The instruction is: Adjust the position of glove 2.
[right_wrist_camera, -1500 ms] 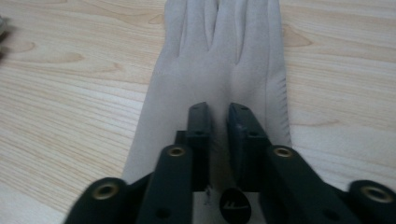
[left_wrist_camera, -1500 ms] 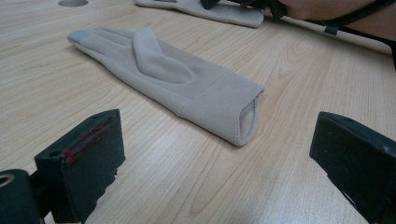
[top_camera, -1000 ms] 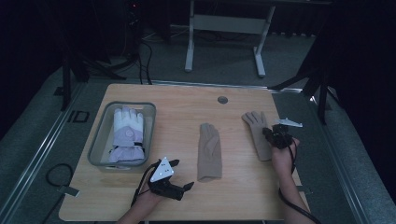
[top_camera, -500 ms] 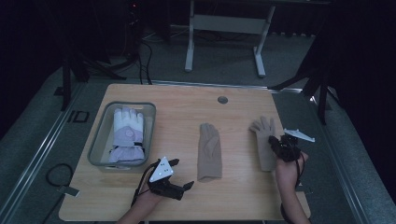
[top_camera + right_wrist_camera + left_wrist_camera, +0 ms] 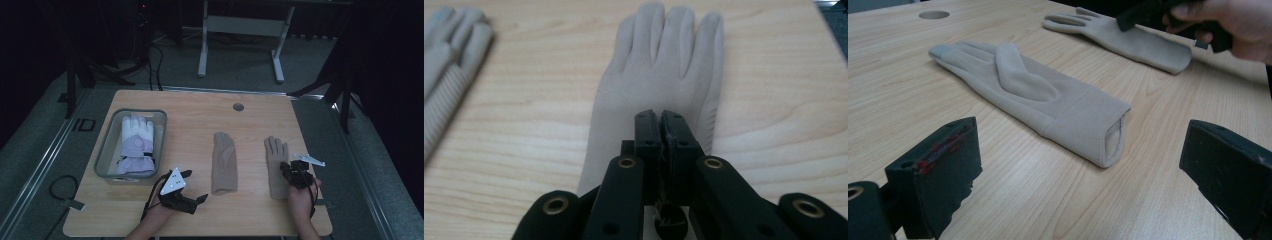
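Two beige gloves lie flat on the wooden table (image 5: 190, 115). The middle glove (image 5: 224, 162) (image 5: 1028, 95) has its cuff toward me, and its fingers show at the left edge of the right gripper view (image 5: 449, 65). My left gripper (image 5: 195, 185) (image 5: 1083, 175) stands open just short of that cuff, touching nothing. The right glove (image 5: 275, 155) (image 5: 659, 65) (image 5: 1128, 37) lies palm down. My right gripper (image 5: 287, 169) (image 5: 660, 117) is shut on its fabric near the middle, held by a hand (image 5: 1228, 25).
A grey bin (image 5: 102, 155) at the left holds a white and lavender glove (image 5: 136, 145). A round hole (image 5: 238, 107) sits near the table's far edge. A metal stand (image 5: 240, 30) is on the floor beyond the table.
The right gripper has drawn back toward the near edge and the right glove has slid with it. The left gripper and the middle glove have not moved.
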